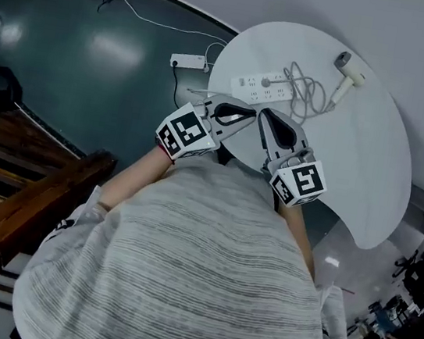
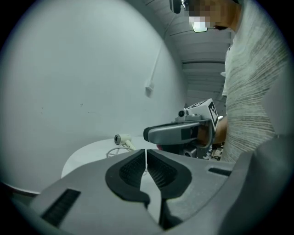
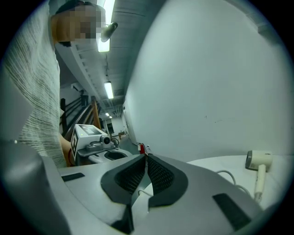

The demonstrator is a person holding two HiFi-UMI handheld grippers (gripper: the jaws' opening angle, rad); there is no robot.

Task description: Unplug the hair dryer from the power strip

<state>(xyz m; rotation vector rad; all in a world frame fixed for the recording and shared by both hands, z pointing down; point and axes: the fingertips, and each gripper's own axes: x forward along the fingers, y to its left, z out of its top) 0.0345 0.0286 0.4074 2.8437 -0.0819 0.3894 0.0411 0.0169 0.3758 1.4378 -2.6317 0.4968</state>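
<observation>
Both pairs of jaws are clenched on nothing. The left gripper [image 1: 245,115] and right gripper [image 1: 268,118] hover near the power strip [image 1: 263,83], on the person's side of it. The hair dryer [image 1: 349,73] lies right of the strip, with its cable [image 1: 307,94] between them. This looks like the approach step. Next, I judge, one gripper must open for the plug.

Overhead, two low; shared hair dryer [image 1: 349,73]

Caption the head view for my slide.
Left gripper and right gripper, both shut and empty, at the white table where hair dryer and power strip lie.
</observation>
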